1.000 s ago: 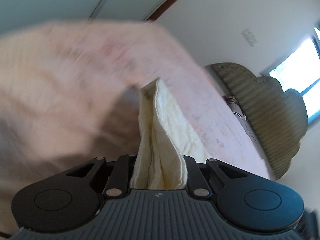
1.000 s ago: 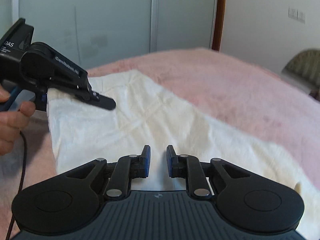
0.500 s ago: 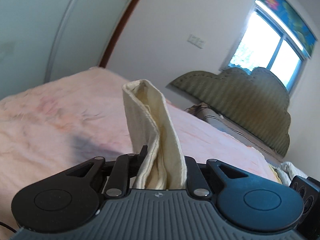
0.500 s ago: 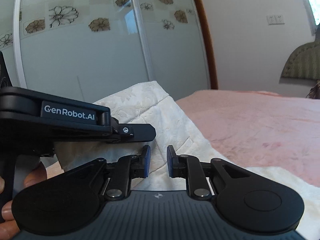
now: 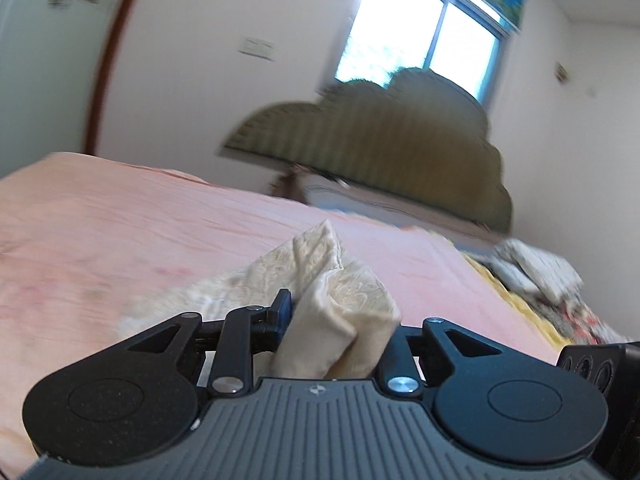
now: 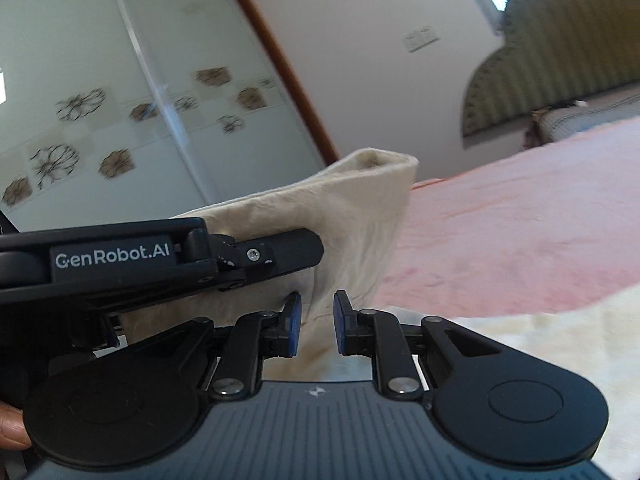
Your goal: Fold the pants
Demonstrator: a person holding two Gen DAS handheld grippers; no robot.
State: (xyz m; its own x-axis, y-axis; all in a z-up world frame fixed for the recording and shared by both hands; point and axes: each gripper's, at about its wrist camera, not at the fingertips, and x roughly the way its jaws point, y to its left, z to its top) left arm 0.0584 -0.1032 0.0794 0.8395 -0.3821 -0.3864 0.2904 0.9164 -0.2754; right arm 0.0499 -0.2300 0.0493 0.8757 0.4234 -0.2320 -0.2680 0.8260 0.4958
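**A:** Tongs first: your left tongs [image 5: 338,320] have a thick bunch of the cream, embossed, soft cotton pants [image 5: 320,292] between the jaws, and those jaws are easing apart, so that grip is loosening. Your right tongs [image 6: 316,324] stand slightly parted with nothing pinched; the cloth only lies behind the blue pads [image 6: 292,320].

**B:** And where are the pants?

**A:** You have the lifted part up over the pink bedspread [image 5: 140,240]; in the right wrist view it stands as a tall fold just left of centre, with the rest lying flat at the near right. The padded olive headboard [image 5: 380,136] is far off.

**B:** How will they handle?

**A:** Light and limp, I'd judge. They sag and crease wherever you don't support them, and layers can slide over each other. Take hold at a hemmed edge or corner, all layers together, one corner in each pair of tongs, so the fold lands square.
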